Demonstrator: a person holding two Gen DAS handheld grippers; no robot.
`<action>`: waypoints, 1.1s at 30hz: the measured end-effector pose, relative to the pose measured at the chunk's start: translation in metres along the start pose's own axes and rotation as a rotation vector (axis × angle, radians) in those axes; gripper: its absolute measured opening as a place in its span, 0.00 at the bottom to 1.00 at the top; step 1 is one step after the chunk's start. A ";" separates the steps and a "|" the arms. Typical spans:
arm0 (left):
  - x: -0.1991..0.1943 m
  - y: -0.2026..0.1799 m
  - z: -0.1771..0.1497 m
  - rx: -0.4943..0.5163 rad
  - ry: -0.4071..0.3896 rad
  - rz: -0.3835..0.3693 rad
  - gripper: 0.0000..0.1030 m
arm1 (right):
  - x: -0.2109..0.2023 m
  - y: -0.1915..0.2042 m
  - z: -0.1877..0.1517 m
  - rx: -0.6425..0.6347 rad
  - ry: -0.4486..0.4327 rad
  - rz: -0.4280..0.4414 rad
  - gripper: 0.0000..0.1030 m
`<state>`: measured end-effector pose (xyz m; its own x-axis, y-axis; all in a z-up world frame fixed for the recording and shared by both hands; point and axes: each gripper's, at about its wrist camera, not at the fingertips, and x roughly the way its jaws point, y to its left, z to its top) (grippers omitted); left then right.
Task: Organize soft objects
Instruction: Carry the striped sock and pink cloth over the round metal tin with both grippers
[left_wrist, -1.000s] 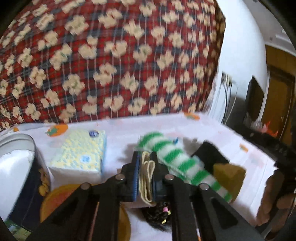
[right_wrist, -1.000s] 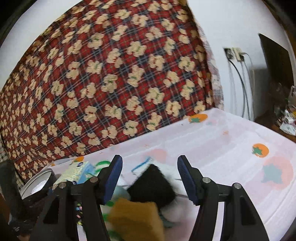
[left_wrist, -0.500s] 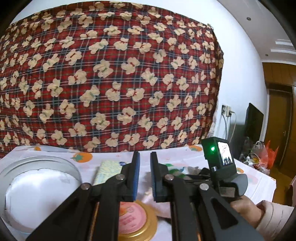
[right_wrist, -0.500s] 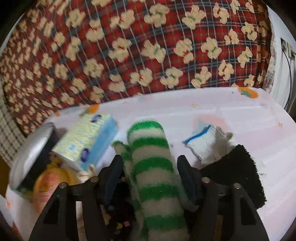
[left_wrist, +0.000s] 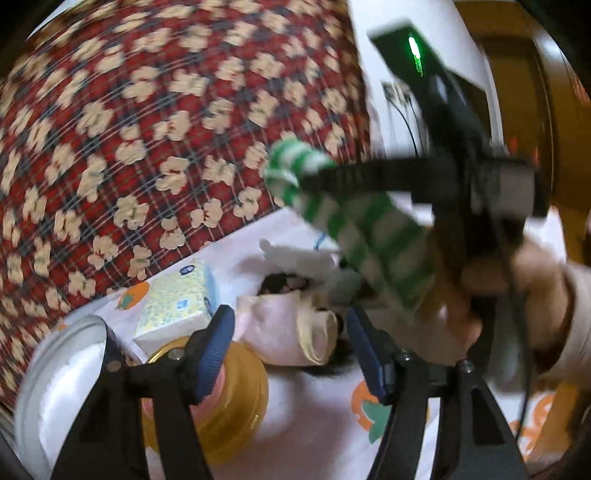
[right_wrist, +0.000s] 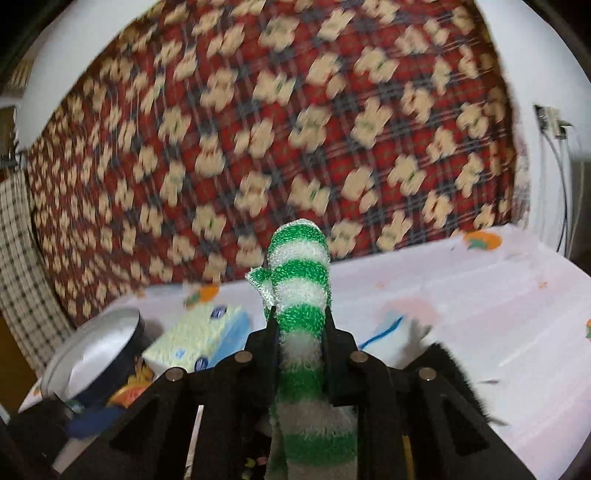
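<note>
My right gripper (right_wrist: 299, 321) is shut on a green and white striped sock (right_wrist: 299, 280) and holds it lifted off the table; the sock (left_wrist: 354, 225) and the gripper also show in the left wrist view. My left gripper (left_wrist: 288, 339) is open and empty, just above a rolled pink and cream cloth (left_wrist: 288, 328) on the table. A white sock with a blue line (right_wrist: 399, 328) and a black fuzzy cloth (right_wrist: 447, 365) lie on the table. Something black (left_wrist: 280, 282) lies behind the pink cloth.
A yellow and blue tissue pack (left_wrist: 177, 306) lies left of the cloths. A round tin with a silver lid (right_wrist: 92, 350) and a yellow lidded jar (left_wrist: 236, 398) stand at the left. A red plaid bear-print cloth (right_wrist: 277, 147) hangs behind the table (right_wrist: 498, 314).
My right gripper closed on the striped sock and lifted it off the table. My left gripper, which held a cream cloth a second ago, opened and dropped low over the pink cloth.
</note>
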<state>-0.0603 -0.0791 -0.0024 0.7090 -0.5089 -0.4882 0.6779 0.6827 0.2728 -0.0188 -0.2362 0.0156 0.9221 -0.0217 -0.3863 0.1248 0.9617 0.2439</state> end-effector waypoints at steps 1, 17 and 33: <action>0.005 -0.004 0.001 0.025 0.020 0.014 0.63 | -0.004 -0.003 0.002 0.006 -0.022 -0.003 0.19; 0.031 0.032 0.011 -0.293 -0.001 -0.141 0.05 | -0.011 -0.031 0.003 0.105 -0.042 0.043 0.19; -0.033 0.082 0.018 -0.447 -0.220 -0.089 0.05 | -0.018 -0.022 0.001 0.048 -0.095 0.006 0.19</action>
<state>-0.0248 -0.0150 0.0510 0.7093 -0.6406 -0.2944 0.6218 0.7652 -0.1670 -0.0377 -0.2576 0.0185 0.9531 -0.0441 -0.2994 0.1346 0.9479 0.2887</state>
